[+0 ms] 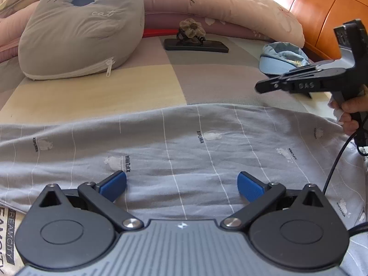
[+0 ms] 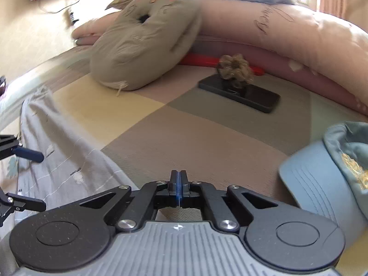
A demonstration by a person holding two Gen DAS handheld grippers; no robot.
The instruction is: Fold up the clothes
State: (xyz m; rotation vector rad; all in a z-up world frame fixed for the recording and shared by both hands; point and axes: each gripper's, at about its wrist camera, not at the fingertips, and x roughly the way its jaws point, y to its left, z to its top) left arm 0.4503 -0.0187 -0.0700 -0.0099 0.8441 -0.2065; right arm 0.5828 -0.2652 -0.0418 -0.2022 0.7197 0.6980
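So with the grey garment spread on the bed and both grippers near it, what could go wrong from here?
1. The right gripper has its jaws shut on nothing, beside the garment; it may have missed the edge.
2. The blue cap lies close by that gripper and could get knocked or caught in a fold.
3. The black cable trails over the cloth and might snag it.
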